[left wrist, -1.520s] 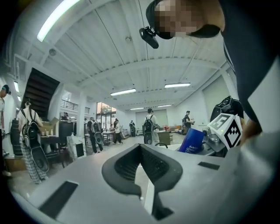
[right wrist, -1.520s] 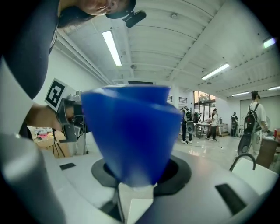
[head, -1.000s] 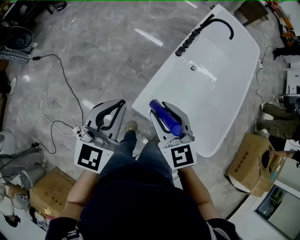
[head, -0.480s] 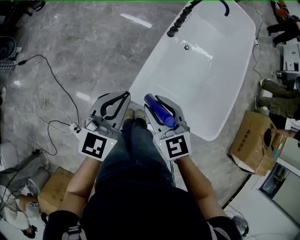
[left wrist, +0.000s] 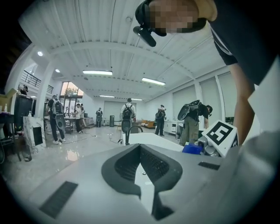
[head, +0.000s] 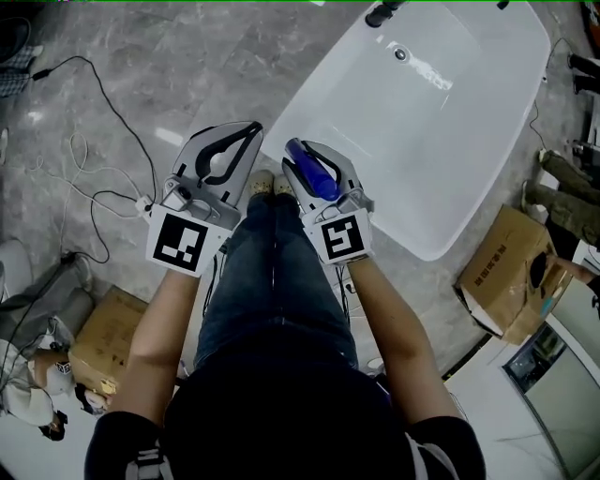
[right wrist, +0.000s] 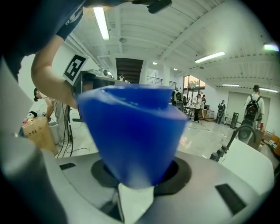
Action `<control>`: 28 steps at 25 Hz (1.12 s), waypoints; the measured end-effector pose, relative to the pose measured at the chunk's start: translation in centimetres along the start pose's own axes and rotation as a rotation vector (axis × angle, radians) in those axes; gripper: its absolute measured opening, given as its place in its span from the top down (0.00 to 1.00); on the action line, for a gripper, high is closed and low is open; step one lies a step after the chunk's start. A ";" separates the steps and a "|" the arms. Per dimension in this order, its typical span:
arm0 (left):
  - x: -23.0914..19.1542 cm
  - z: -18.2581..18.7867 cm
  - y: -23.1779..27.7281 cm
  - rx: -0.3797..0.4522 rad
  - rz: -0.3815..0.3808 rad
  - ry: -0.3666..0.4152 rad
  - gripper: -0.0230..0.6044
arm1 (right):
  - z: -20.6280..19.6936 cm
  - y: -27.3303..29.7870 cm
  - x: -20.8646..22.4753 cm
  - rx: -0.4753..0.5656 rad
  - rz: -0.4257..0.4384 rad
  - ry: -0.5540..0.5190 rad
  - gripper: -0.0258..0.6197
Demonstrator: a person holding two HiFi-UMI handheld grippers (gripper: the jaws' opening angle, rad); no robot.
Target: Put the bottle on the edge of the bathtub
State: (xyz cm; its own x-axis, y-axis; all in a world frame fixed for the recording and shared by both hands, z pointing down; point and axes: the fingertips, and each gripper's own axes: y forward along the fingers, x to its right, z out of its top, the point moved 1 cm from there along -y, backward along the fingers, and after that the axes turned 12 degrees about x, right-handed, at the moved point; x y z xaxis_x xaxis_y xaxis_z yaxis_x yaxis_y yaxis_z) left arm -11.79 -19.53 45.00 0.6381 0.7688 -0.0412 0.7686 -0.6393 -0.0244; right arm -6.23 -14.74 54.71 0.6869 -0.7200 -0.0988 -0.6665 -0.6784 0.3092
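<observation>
A blue bottle [head: 315, 174] lies lengthwise between the fingers of my right gripper [head: 298, 153], which is shut on it. In the right gripper view the bottle [right wrist: 131, 131] fills the middle and hides the gap of that gripper [right wrist: 139, 173]. My left gripper [head: 249, 131] hangs beside it, shut and empty; in the left gripper view its jaws [left wrist: 140, 151] meet with nothing inside. The white bathtub [head: 323, 89] stretches ahead and to the right, its near rim just beyond both grippers. The tub [left wrist: 151, 138] also shows past the left jaws.
A black faucet [head: 383, 13] sits at the tub's far rim. Cables [head: 94, 192] trail over the grey marble floor at left. Cardboard boxes stand at right [head: 506, 272] and lower left [head: 98, 352]. Several people stand in the hall behind [left wrist: 127, 114].
The tub has slid up and to the right in the head view, and both grippers have come closer to its near rim. The bottle stays gripped in the right gripper.
</observation>
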 end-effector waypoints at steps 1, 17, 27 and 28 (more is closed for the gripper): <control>-0.2 -0.7 0.0 -0.001 0.007 -0.003 0.93 | -0.9 0.6 0.0 -0.006 0.001 0.003 0.70; -0.2 -6.5 -2.4 -0.048 0.073 -0.053 0.93 | -11.1 6.2 -2.1 -0.138 0.040 0.033 0.70; -0.1 -7.4 -2.7 -0.069 0.095 -0.049 0.93 | -12.5 8.1 -1.1 -0.143 0.049 0.031 0.70; -0.1 -7.4 -2.8 -0.067 0.100 -0.051 0.93 | -12.5 8.1 -1.1 -0.142 0.047 0.031 0.70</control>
State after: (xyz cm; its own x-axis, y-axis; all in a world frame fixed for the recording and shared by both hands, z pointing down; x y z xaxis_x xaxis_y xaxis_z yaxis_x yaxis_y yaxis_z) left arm -13.70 -17.69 52.47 0.7096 0.6987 -0.0908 0.7040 -0.7085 0.0494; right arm -8.79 -17.64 69.16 0.6658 -0.7443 -0.0522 -0.6521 -0.6144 0.4442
